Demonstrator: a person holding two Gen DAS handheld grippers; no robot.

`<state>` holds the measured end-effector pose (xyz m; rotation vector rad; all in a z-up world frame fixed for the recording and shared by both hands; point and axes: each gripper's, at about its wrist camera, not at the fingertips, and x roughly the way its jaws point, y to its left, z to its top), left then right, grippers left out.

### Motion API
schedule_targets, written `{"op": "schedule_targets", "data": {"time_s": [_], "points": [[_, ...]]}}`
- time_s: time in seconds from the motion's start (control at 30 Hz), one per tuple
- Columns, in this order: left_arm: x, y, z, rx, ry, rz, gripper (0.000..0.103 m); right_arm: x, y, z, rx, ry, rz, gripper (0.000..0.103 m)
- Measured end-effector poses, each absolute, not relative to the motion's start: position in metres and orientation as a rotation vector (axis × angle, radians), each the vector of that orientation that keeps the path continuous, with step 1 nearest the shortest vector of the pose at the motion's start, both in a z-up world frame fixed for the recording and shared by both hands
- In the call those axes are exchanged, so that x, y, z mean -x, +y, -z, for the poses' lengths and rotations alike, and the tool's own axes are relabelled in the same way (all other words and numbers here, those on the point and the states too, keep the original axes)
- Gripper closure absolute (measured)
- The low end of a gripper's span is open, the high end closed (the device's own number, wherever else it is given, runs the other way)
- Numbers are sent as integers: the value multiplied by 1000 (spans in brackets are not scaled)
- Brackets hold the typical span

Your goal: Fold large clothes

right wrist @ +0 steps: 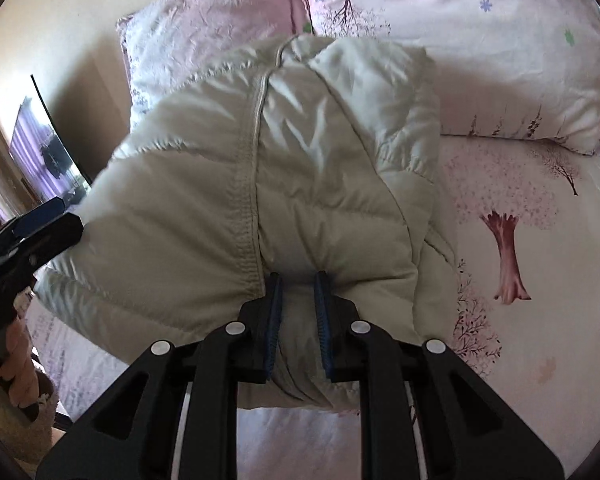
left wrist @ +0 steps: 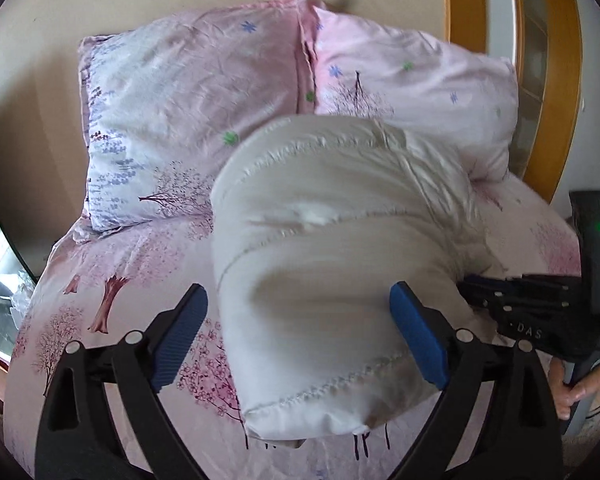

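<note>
A bed dressed in a pink tree-printed sheet [left wrist: 112, 280] fills the bedroom, two matching pink floral pillows [left wrist: 188, 112] propped against the beige wall at twelve o'clock. At the centre of the mattress lies the task's thing, a bulky off-white quilted down jacket [right wrist: 284, 184], already gathered into a thick bundle with its stitched seam running from twelve to six o'clock in the right wrist view. The right tool [right wrist: 298, 320] is clenched on a fold of the jacket's near edge at six o'clock, its blue pads pinching the padding, apparently to keep the springy fill from unrolling. The left tool [left wrist: 300, 336] is released, its blue-padded fingers spread wide with the bundle's near end between them: the right pad touches the fabric, the left stands apart. That stance suggests the left side is either steadying the bundle or lining up for a fresh hold; puffy fill like this is likely to spring back once let go.
</note>
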<state>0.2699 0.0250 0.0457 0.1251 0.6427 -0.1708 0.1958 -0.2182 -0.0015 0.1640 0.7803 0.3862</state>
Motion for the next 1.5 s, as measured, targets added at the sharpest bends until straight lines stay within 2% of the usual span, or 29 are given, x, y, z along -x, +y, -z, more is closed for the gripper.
{"op": "schedule_targets", "data": {"time_s": [0.13, 0.2, 0.3, 0.5, 0.57, 0.67, 0.83, 0.97, 1.07, 1.17, 1.27, 1.4, 1.5], "points": [[-288, 23, -22, -80, 742, 205, 4, -198, -219, 2, -161, 807, -393, 86], [-290, 21, -15, -111, 750, 187, 4, -201, -227, -17, -198, 840, -406, 86], [-295, 26, -7, -86, 778, 189, 3, -209, -243, -57, -225, 734, -393, 86], [-295, 21, -4, -102, 779, 177, 2, -275, -235, -88, -130, 729, -300, 86], [-296, 20, -3, -107, 774, 175, 2, -303, -225, -83, -80, 780, -284, 86], [-298, 18, -4, -101, 769, 195, 2, -338, -219, -43, -39, 968, -248, 86], [-304, 3, -6, -134, 749, 207, 2, -360, -238, -14, -117, 1079, -240, 87], [-306, 2, -5, -138, 741, 201, 2, -338, -246, -30, -132, 1024, -250, 86], [-304, 11, -4, -105, 749, 216, 2, -284, -254, -51, -213, 904, -340, 85], [-304, 14, -4, -94, 753, 218, 2, -223, -244, -57, -176, 825, -395, 85], [-304, 13, -3, -97, 751, 212, 2, -203, -231, -39, -71, 831, -325, 83], [-301, 7, -3, -122, 734, 209, 2, -220, -244, 7, -190, 893, -325, 84], [-298, 1, -2, -143, 706, 181, 2, -227, -246, 9, -212, 912, -323, 84]]}}
